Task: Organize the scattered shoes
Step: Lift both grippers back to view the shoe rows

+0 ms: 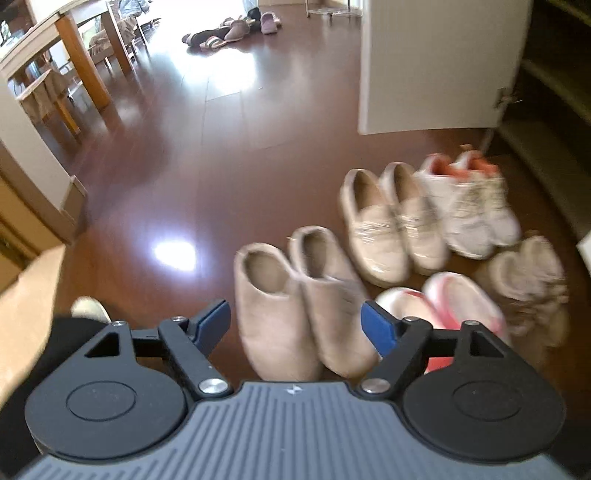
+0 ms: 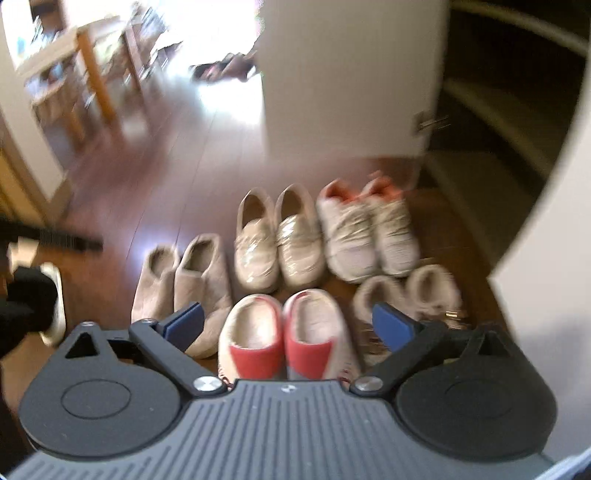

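Five pairs of shoes stand side by side on the dark wood floor. In the left wrist view they are beige slippers (image 1: 295,291), cream loafers (image 1: 388,229), white sneakers with orange lining (image 1: 472,206), pink and white slippers (image 1: 447,306) and fluffy slippers (image 1: 528,273). My left gripper (image 1: 295,326) hangs open above the beige slippers and holds nothing. My right gripper (image 2: 290,324) is open and empty above the pink and white slippers (image 2: 284,332), with the beige slippers (image 2: 184,280) at its left and the fluffy slippers (image 2: 406,291) at its right. More loose shoes (image 1: 232,31) lie far off.
A white cupboard door (image 1: 436,62) stands open behind the rows, with dark shelves (image 1: 546,92) to its right. A wooden table and chairs (image 1: 85,55) are at the far left. A person's foot in a pale slipper (image 2: 55,302) is at the lower left.
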{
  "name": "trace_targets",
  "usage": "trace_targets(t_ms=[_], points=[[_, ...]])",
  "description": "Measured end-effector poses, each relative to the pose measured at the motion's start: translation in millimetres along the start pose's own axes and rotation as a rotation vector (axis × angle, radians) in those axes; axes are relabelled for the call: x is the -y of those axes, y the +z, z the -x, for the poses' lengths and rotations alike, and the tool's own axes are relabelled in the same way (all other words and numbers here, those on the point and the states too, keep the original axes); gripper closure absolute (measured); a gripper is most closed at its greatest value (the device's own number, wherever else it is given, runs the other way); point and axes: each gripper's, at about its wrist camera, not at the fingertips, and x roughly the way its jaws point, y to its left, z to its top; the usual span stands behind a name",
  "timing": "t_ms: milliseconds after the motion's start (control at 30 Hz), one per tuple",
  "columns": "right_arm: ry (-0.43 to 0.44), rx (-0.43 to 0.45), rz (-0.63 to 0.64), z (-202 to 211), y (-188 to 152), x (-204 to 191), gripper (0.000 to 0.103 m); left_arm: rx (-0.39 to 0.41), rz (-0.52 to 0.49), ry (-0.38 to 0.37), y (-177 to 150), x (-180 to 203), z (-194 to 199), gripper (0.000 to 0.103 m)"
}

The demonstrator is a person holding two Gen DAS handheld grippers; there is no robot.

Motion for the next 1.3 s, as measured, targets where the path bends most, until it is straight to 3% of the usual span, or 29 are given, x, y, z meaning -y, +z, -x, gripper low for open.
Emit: trace_targets(t_ms=[167, 300, 433, 700, 967, 1300], points=[[-0.071, 0.104, -0.115, 78.0, -33.8, 17.1, 0.003, 0.071, -0.031, 0.007, -43.0, 33.6, 54.0, 0.023], [-0.056, 0.144, -0.153, 122.3, -43.0, 20.2, 0.001, 0.099, -0.043, 0.013, -73.4, 51.5, 80.5, 0.021], [-0.025, 0.152, -0.168, 129.7, -46.4, 21.2, 0.001, 0.046, -0.035, -0.038, -94.6, 63.8, 87.2, 0.021], [-0.111, 0.153, -0.13, 151.6, -60.9, 27.2, 0.001, 0.043, -0.075, -0.051, -126.5, 88.8, 103.2, 0.021], [-0.141, 0.156, -0.122, 163.8, -63.2, 34.7, 0.001, 0.028, -0.126, -0.085, -142.0, 109.9, 110.2, 0.021], [-0.153, 0.173, -0.134, 169.7, -66.5, 33.7, 0.001, 0.014, -0.119, -0.086, -146.4, 111.6, 110.1, 0.021]])
